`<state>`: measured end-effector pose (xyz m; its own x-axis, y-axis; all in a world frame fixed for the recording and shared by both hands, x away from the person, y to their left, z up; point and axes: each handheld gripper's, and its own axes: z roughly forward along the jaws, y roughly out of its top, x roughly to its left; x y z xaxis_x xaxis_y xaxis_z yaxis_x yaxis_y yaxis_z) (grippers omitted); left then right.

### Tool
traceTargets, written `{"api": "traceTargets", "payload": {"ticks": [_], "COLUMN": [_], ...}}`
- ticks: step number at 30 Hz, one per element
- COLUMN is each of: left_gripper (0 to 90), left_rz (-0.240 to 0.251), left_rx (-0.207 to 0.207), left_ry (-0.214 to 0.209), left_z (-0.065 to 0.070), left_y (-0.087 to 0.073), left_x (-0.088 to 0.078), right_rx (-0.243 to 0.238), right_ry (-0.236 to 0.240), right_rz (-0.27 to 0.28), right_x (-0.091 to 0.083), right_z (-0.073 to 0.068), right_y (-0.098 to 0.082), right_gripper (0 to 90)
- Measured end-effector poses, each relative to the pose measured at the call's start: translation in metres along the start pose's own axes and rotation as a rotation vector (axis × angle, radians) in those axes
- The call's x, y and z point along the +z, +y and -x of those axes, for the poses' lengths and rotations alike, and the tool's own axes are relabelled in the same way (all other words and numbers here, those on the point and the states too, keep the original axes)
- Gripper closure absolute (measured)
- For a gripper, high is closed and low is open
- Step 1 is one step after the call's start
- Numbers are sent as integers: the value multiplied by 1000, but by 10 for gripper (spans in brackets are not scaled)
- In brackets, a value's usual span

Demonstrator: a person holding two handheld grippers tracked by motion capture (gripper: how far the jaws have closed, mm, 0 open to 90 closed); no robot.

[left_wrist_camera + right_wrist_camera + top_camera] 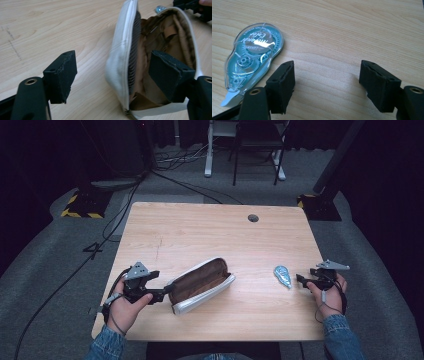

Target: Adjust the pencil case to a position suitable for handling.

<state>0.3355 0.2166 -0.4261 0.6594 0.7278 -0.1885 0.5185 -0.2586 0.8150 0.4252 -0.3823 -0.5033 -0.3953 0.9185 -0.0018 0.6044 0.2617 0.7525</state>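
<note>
Holding the pouch (pixel 201 285) open looks like the left gripper's (pixel 169 290) job here, and doing it well means pinching only the near wall: one jaw stands inside the mouth over the brown lining, the other outside over bare wood, with the white side and its zipper edge between them, and the pads are spread wide and press on nothing yet. Closing should catch fabric low on that wall, not the zipper teeth, and the pull should stay gentle so the pouch does not slide across the table (pixel 200 227). The right gripper (pixel 300 280) waits just beside the correction tape (pixel 282 275), on the side away from the pouch, its jaws open and empty; in the right gripper view the dispenser (pixel 253 58) lies off to one side of the jaws, not between them, so that hand would need to shift over and straddle the body across its narrow width before squeezing. The pouch (pixel 152 62) is a soft white zip case lying on its side, unzipped and gaping, with crumpled brown lining inside. The tape dispenser is a flat, clear blue teardrop with a white tip, lying flat well apart from the pouch's open end, nearer the table's right edge.
</note>
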Motion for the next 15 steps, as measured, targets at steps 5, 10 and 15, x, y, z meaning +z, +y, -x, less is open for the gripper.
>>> {"api": "traceTargets", "payload": {"ticks": [5,10,15], "left_gripper": [230,233,235], "left_rz": [-4,-25,-58], "left_rx": [14,18,6], "left_ry": [-11,-31,-39], "left_z": [5,11,9], "left_y": [2,0,-4], "left_x": [3,14,28], "right_rx": [0,-1,-3], "right_ry": [0,3,4], "right_rz": [0,0,1], "right_x": [0,0,0], "right_z": [0,0,-1], "right_y": [0,0,0], "right_gripper": [293,293,293]}}
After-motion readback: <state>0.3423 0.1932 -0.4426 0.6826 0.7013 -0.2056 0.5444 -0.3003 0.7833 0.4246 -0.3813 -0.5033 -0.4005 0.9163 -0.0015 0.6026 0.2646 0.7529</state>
